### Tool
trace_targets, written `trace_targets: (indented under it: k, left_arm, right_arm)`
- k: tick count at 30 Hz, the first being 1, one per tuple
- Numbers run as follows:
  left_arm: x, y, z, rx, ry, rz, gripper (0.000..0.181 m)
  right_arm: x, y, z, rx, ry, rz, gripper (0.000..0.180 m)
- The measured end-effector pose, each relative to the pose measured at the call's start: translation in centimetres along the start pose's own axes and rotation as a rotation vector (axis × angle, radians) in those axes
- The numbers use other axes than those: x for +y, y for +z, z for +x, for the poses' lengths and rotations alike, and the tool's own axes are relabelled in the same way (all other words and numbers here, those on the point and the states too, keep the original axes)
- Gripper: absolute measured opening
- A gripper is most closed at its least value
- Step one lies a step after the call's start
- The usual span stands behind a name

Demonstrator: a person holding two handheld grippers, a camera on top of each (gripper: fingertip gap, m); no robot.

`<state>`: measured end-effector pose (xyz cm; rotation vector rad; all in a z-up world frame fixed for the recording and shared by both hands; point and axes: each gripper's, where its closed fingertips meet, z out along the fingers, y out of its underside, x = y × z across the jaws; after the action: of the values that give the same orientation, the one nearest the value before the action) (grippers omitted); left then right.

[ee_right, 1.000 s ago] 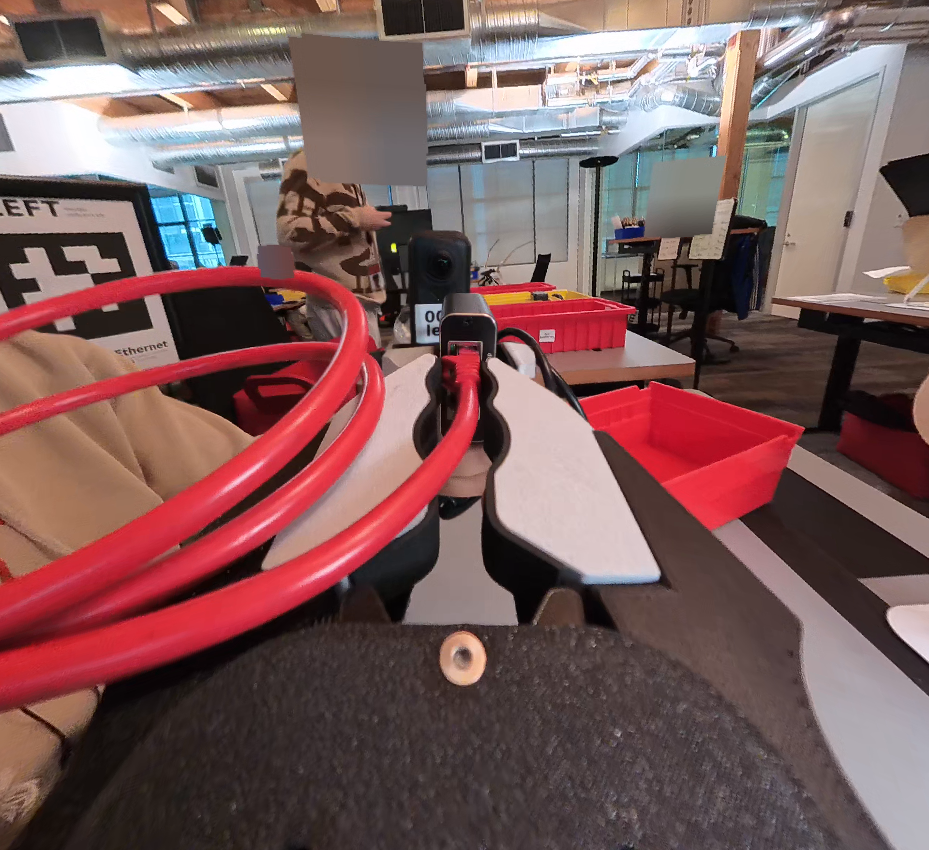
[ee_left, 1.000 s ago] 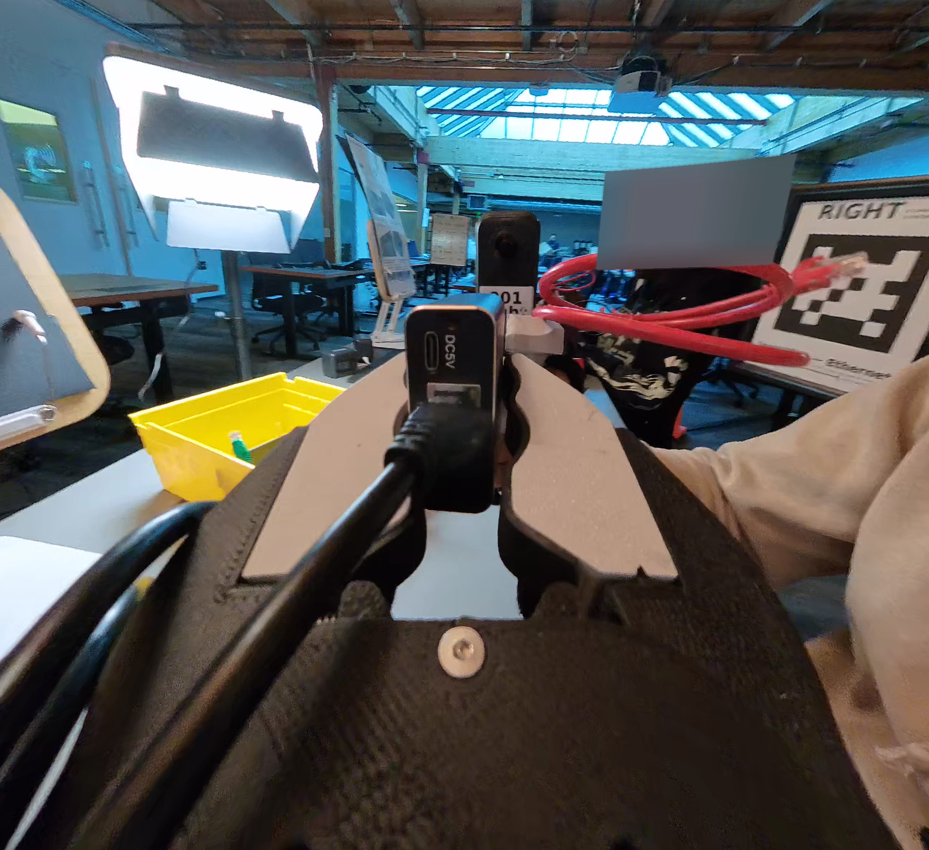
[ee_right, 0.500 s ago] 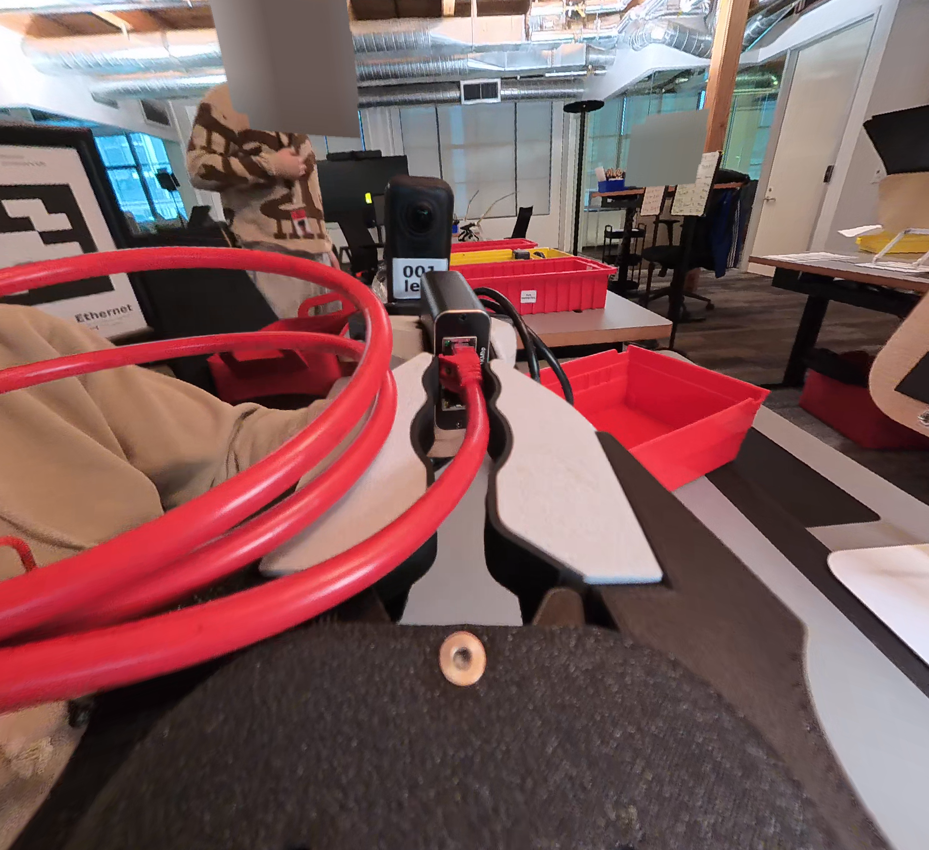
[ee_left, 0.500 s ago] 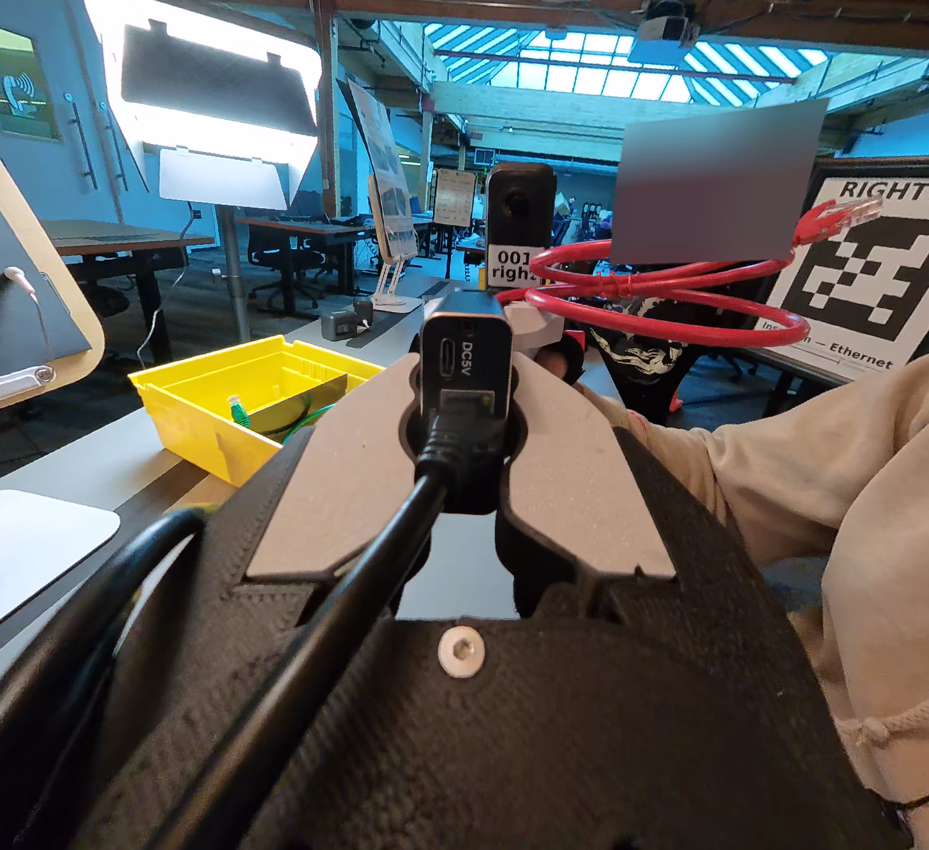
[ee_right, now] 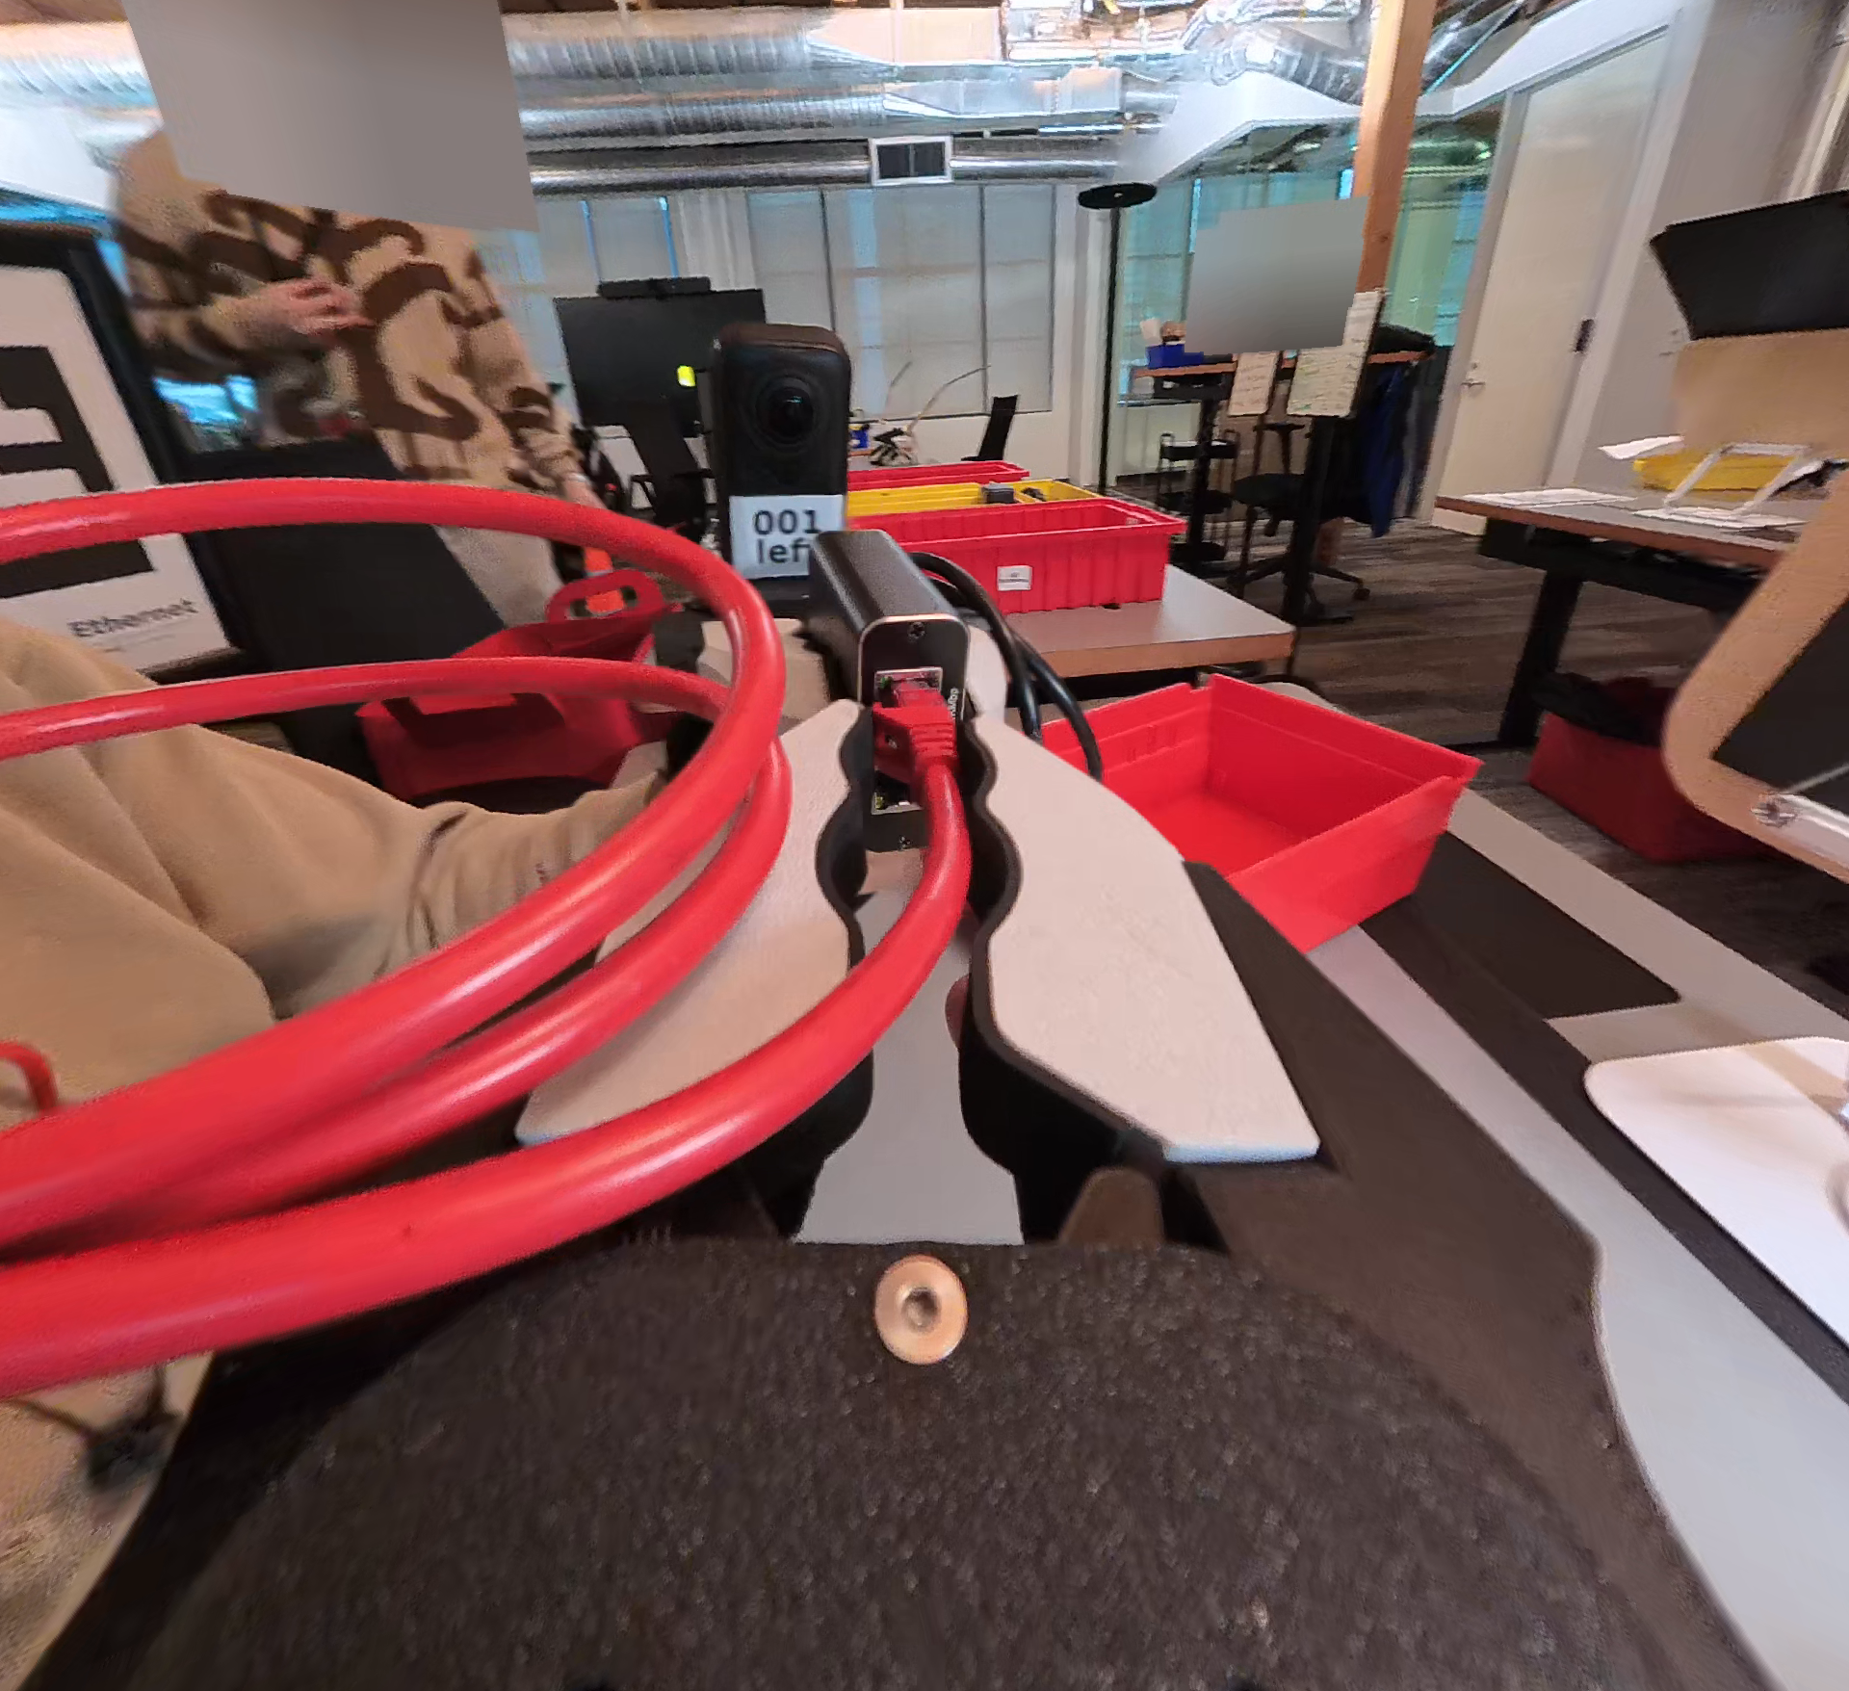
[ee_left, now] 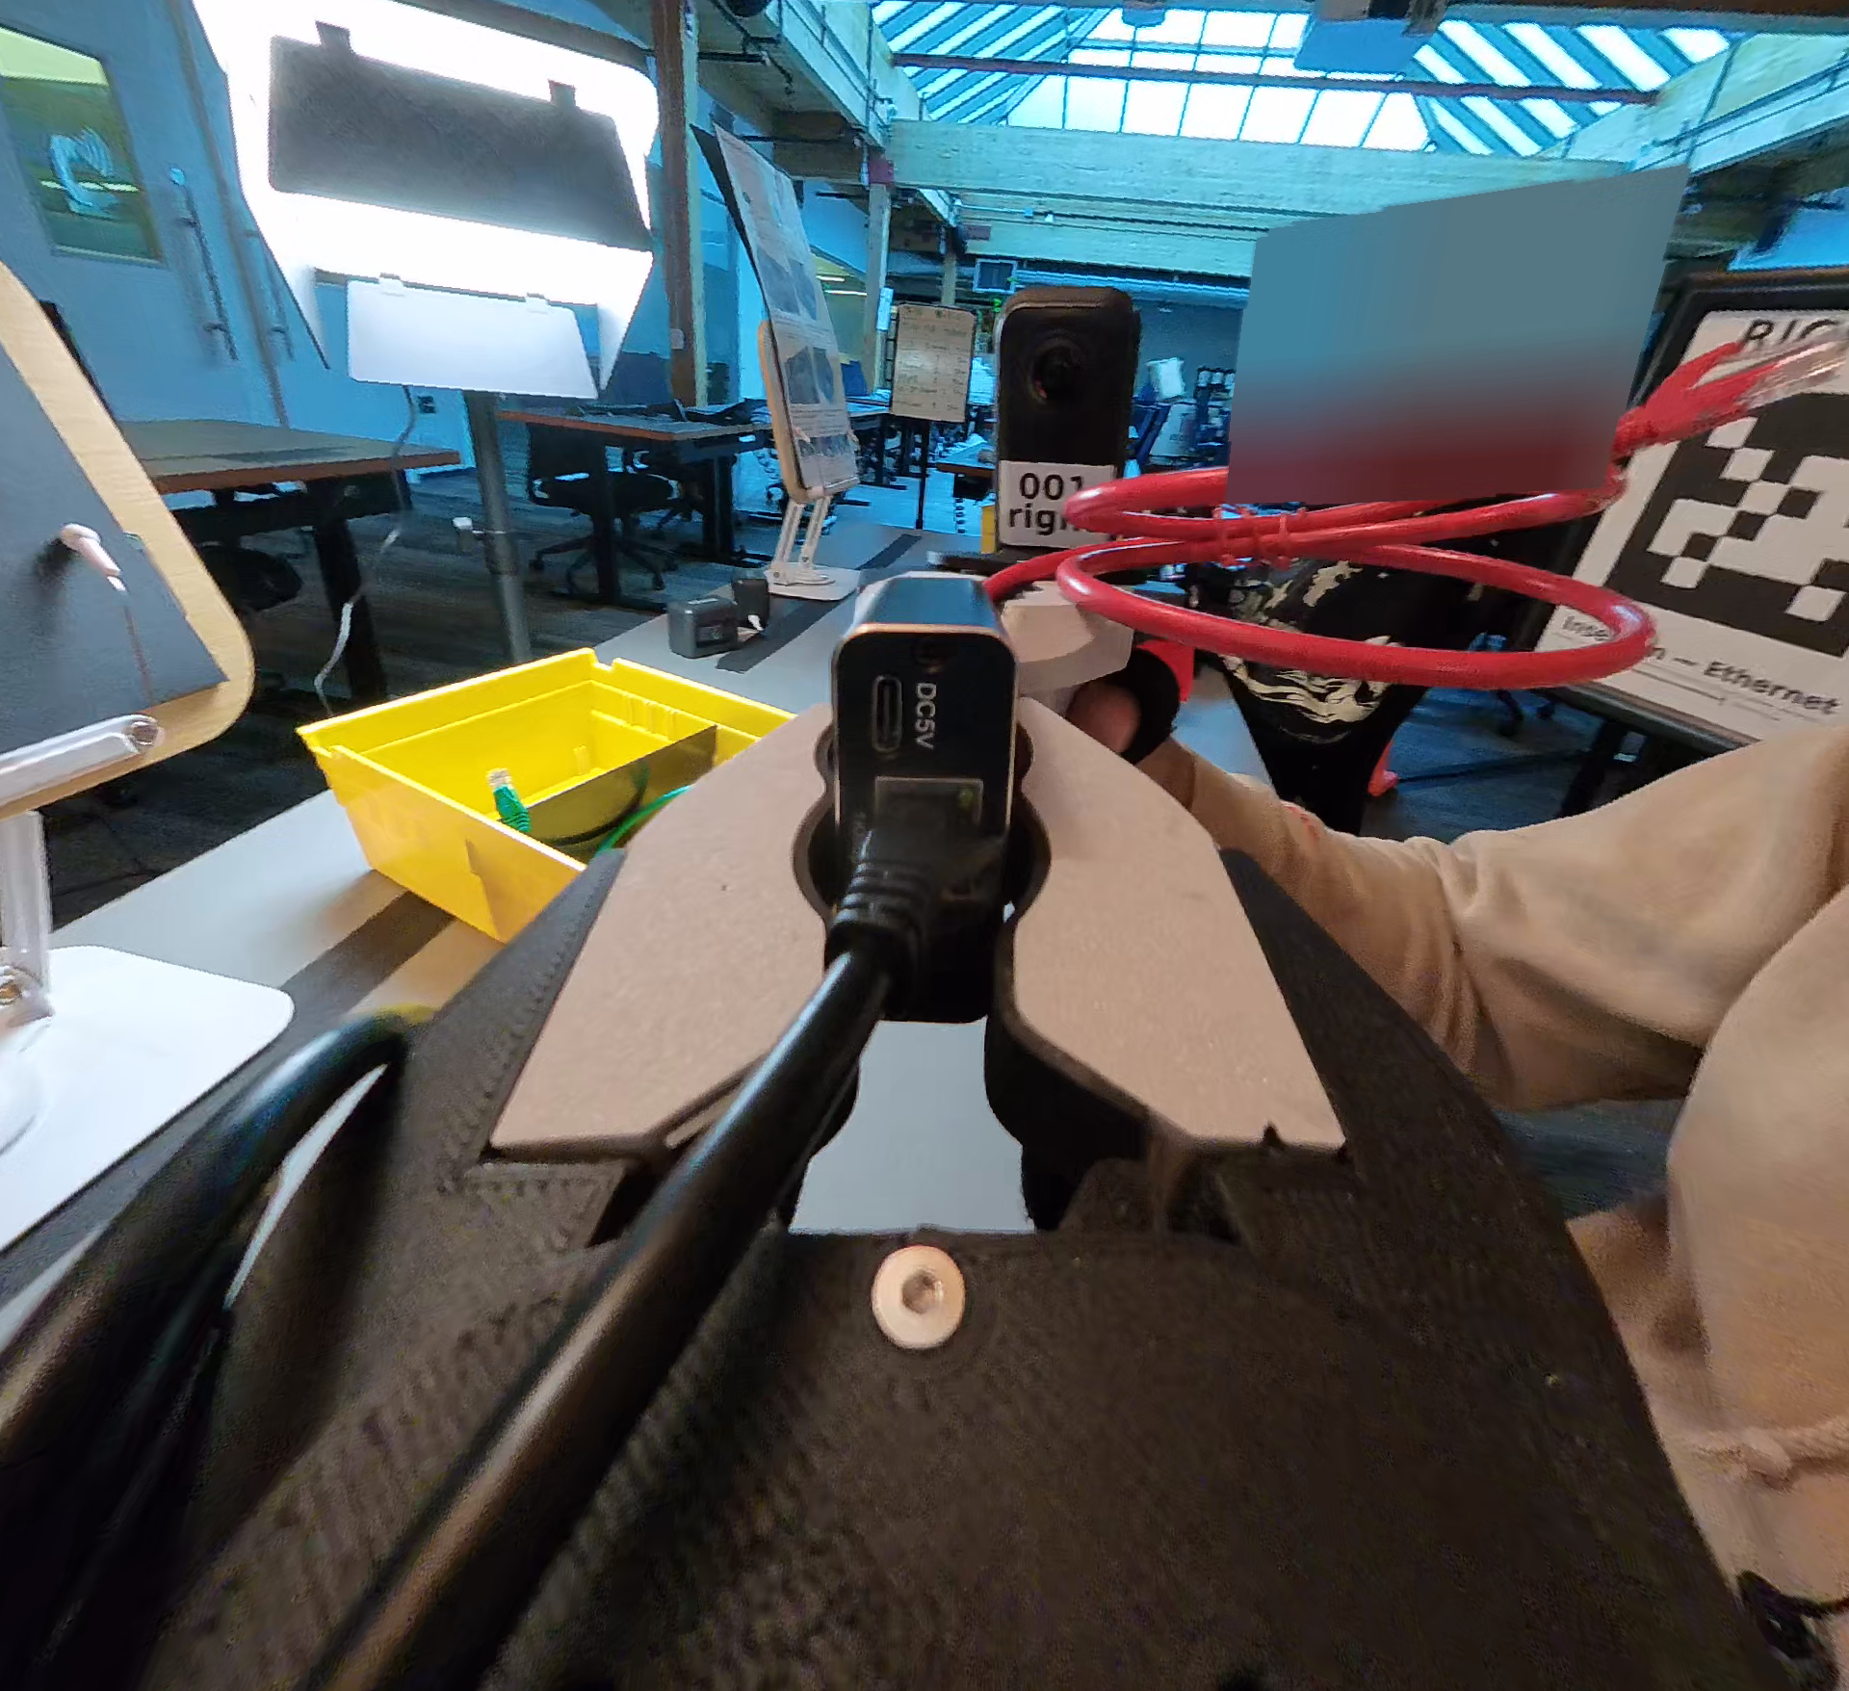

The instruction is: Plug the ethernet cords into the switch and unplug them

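In the left wrist view my left gripper [ee_left: 926,743] is shut on the small black switch [ee_left: 926,672], held upright above the table. A black cord [ee_left: 700,1173] is plugged into the switch's near end. In the right wrist view my right gripper [ee_right: 915,723] is shut on the red ethernet cord's plug [ee_right: 915,733], which sits in a port on the switch's other end [ee_right: 905,642]. The rest of the red cord [ee_right: 450,923] hangs in loops to the left. In the left wrist view these loops [ee_left: 1351,582] hang behind the switch, with the free plug [ee_left: 1761,372] pointing right.
A yellow bin [ee_left: 420,793] with a green cord [ee_left: 510,803] stands on the grey table [ee_left: 250,883] at left. A red bin [ee_right: 1271,783] stands at right. A white stand base [ee_right: 1721,1133] lies near the edge. A beige sleeve [ee_left: 1501,943] crosses the right. A person [ee_right: 400,342] stands behind.
Both views have tipped down toward the table, so more tabletop shows. The switch has turned relative to my right gripper and now shows its top side. Both grips are unchanged.
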<state>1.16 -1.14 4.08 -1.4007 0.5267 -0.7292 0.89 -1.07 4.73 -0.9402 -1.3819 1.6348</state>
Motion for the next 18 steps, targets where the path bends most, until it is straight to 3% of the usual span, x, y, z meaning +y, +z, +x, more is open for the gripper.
trace_targets:
  k: [11,18]
  left_arm:
    - [-1.5,-0.2,0.5,-0.123,0.192,0.117,0.027]
    - [-1.8,-0.5,0.5,-0.147,0.283,0.103,0.028]
  right_arm:
    - [-1.4,0.0,-0.4,0.107,-0.135,0.045,0.016]
    - [-1.6,0.2,-0.4,0.155,-0.18,0.066,0.017]
